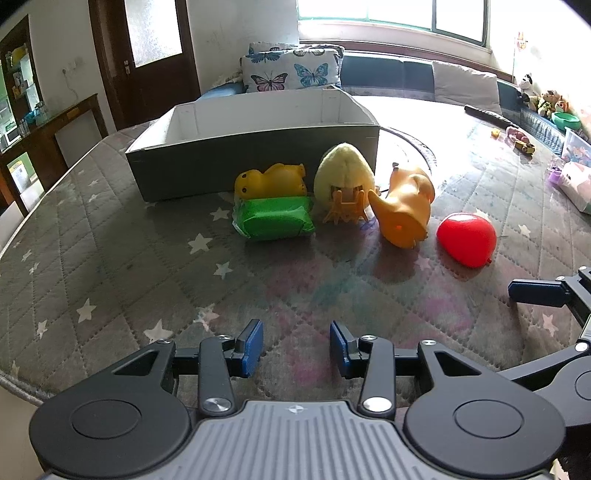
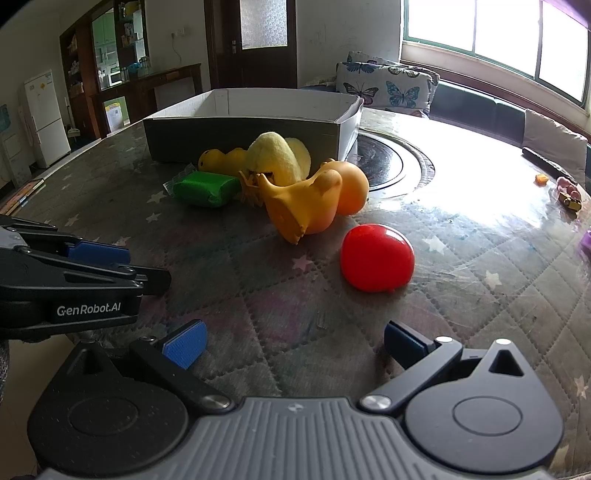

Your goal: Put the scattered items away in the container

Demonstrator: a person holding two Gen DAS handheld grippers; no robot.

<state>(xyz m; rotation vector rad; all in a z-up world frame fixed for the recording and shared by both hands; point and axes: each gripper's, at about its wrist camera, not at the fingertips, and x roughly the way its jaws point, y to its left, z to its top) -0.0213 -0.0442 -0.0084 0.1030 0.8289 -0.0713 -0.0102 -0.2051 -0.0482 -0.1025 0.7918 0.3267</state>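
My right gripper point(image 2: 295, 345) is spread, empty, and nearest the red ball point(image 2: 376, 257), dead ahead on the mat. Left gripper point(image 1: 296, 349) half-spread, empty (toys farther off). Box point(image 2: 240, 138) sits behind the ball, up-left.

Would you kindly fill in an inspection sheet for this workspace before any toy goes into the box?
Surface: quilted star-patterned table cover, glossy on its window side.
Job's things: open box, no toy seen inside; in front of it yellow rubber toy, green packet, yellow plush chick, orange rubber toy, red balloon apart from the rest.
Clutter: small toys and purple piece at the far edge.
Grippers: left gripper open, empty; right gripper open, empty.
Cables: nothing seen.
Surroundings: butterfly cushions, window, door.
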